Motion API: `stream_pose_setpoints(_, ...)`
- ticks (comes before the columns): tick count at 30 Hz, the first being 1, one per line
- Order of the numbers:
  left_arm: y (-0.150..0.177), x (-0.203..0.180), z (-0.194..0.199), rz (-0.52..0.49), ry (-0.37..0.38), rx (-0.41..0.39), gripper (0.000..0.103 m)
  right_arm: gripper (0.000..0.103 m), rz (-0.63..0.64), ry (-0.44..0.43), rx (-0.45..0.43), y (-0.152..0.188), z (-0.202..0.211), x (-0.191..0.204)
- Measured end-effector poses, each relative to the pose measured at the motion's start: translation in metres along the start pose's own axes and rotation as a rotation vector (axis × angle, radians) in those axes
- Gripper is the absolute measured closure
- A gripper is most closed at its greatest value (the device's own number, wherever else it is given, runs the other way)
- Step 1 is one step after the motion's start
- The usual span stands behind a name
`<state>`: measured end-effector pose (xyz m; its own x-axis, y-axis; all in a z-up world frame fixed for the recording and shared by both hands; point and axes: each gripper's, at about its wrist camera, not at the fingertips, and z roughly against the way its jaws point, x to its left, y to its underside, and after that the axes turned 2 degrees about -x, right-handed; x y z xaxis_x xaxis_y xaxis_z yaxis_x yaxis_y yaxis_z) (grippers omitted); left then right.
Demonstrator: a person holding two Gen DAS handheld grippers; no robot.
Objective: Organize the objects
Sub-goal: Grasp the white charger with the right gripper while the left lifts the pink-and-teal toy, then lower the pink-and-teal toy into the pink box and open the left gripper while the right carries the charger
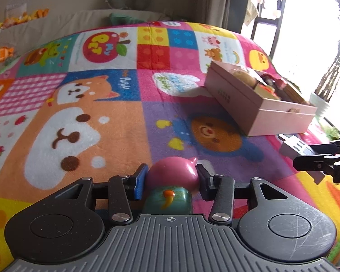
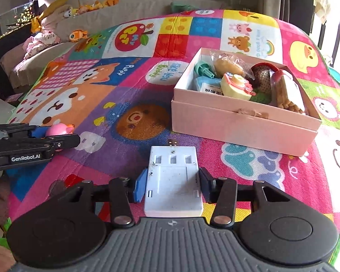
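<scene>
My left gripper point(image 1: 171, 179) is shut on a pink and teal toy figure point(image 1: 172, 176), held just above the colourful play mat point(image 1: 90, 136). It also shows at the left of the right wrist view point(image 2: 56, 137) with the pink toy point(image 2: 59, 129) in it. My right gripper point(image 2: 172, 183) is shut on a white battery charger point(image 2: 173, 179) with a USB plug at its far end. That charger shows at the right of the left wrist view point(image 1: 294, 148). An open pink box point(image 2: 238, 122) holding several toys lies ahead and to the right; it also shows in the left wrist view point(image 1: 249, 104).
The mat covers a raised surface that drops off at its edges. A beige sofa point(image 2: 124, 11) with soft toys stands behind it. A bright window point(image 1: 317, 34) is on the right.
</scene>
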<state>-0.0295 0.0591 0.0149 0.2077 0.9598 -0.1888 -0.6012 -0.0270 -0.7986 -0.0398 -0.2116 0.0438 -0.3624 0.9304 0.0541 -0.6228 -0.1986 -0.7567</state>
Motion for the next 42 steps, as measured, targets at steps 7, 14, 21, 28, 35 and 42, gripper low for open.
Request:
stream_pose_setpoints(7,-0.086,-0.055,-0.012,0.029,0.214,-0.129,0.053,0.056,-0.052,0.056,-0.155,-0.001,0.048,-0.036)
stream_pose_setpoints(14,-0.116,-0.099,-0.104,0.218,0.253,-0.107,0.051,0.056,-0.114,0.065,-0.198,0.009,0.051,-0.060)
stream_pose_setpoints(21,-0.094,-0.125,-0.125,-0.010,0.110,-0.155,0.049,0.056,-0.146,0.080,-0.177,0.020,0.034,-0.078)
stream_pose_setpoints(28,-0.086,-0.133,-0.105,-0.141,0.151,-0.214,0.049,0.056,-0.161,0.070,-0.160,0.023,0.023,-0.079)
stream_pose_setpoints(35,-0.084,-0.144,-0.104,-0.257,0.123,-0.196,0.050,0.056,-0.141,0.070,-0.136,0.026,0.018,-0.072)
stream_pose_setpoints(42,-0.068,-0.152,-0.123,-0.347,0.103,-0.239,0.047,0.056,-0.117,0.078,-0.124,0.029,0.016,-0.063)
